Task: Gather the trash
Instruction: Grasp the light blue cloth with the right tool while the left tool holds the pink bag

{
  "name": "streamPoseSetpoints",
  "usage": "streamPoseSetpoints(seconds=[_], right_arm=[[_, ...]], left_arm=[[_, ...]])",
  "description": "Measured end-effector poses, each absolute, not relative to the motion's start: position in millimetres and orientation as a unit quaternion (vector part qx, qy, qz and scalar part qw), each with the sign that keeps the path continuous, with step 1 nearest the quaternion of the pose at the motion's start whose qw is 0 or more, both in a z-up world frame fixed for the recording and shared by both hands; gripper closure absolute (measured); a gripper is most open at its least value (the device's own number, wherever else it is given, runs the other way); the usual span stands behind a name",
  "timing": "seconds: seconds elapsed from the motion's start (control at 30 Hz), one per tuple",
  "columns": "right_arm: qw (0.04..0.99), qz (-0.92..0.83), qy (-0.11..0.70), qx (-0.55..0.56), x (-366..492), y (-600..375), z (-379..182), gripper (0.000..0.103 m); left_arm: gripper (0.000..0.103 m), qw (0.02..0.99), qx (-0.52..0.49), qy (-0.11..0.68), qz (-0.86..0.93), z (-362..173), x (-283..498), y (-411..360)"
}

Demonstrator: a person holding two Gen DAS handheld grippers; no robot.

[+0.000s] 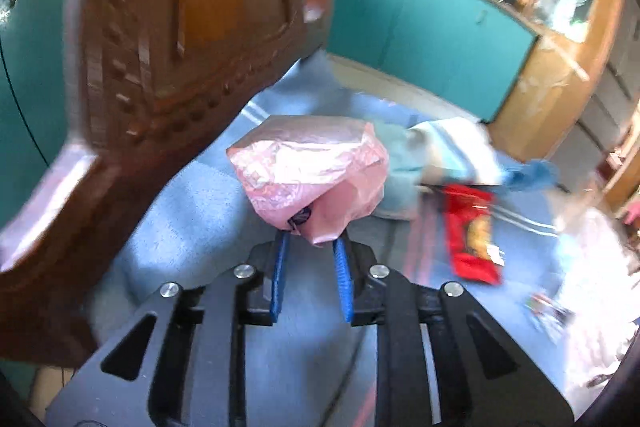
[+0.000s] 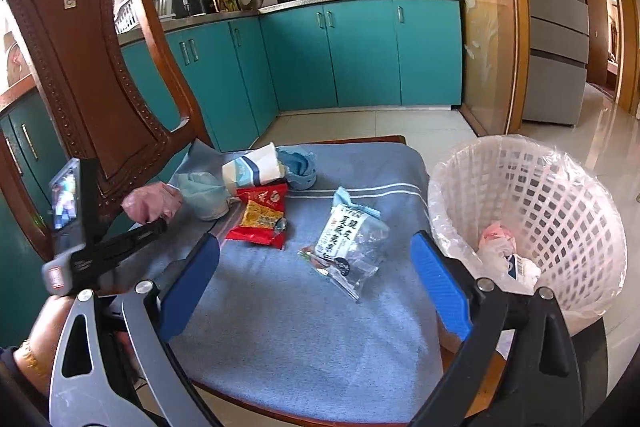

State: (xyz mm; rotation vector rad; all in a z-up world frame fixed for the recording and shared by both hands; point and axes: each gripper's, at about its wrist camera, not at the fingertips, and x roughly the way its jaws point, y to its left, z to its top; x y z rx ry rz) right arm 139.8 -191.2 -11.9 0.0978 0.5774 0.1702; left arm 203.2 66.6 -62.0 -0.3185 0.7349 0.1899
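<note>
**Left claw clamped on pink bag, bin waiting at the right**

The trash is spread over a blue cloth on the seat of a wooden chair. A lined white basket stands just beside the seat's right edge, probably placed there so each piece has only a short carry; some wrappers already lie in it.

In the left wrist view the left claw has closed its blue pads on the lower tail of a crumpled pink plastic bag. The bag bulges above and beyond the fingertips, at the frame's centre, close under the chair back. Pinching the bunched tail seems sensible, since the puffed body would slip.

The right claw stands wide apart and empty in the lower half of its frame. A clear printed packet lies on the cloth between and just beyond its pads. A red snack wrapper sits up-left of that, with a crumpled blue-and-white carton behind it.
</note>
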Motion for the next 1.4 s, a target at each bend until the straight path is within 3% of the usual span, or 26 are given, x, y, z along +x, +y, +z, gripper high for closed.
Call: streamPoseSetpoints(seconds=[0.13, 0.3, 0.57, 0.67, 0.7, 0.73, 0.8, 1.13, 1.4], right_arm=[[0.954, 0.097, 0.282, 0.039, 139, -184, -10, 0.009], [0.944, 0.133, 0.303, 0.004, 160, -148, -14, 0.009], [0.913, 0.181, 0.349, -0.107, 251, -10, -36, 0.009], [0.906, 0.169, 0.366, -0.127, 288, 25, -50, 0.019], [0.902, 0.162, 0.377, -0.136, 298, 33, -56, 0.03], [0.893, 0.157, 0.397, -0.145, 310, 41, -64, 0.06], [0.877, 0.155, 0.433, -0.139, 322, 42, -75, 0.092], [0.932, 0.213, 0.292, -0.011, 166, -101, 29, 0.096], [0.935, 0.169, 0.304, 0.067, 115, -193, 2, 0.096]], left_arm=[[0.082, 0.931, -0.16, 0.326, 0.028, -22, 155, 62], [0.082, 0.963, -0.098, 0.251, 0.004, 17, 83, 57], [0.082, 0.982, -0.1, 0.153, 0.042, 56, 40, 89], [0.082, 0.982, -0.109, 0.149, 0.042, 58, 39, 93], [0.082, 0.982, -0.107, 0.152, 0.043, 56, 40, 92], [0.082, 0.981, -0.105, 0.155, 0.042, 54, 45, 91], [0.082, 0.981, -0.103, 0.161, 0.037, 52, 50, 89], [0.082, 0.979, -0.094, 0.183, 0.0, 49, 76, 64], [0.081, 0.974, -0.055, 0.217, -0.028, 32, 85, 28]])
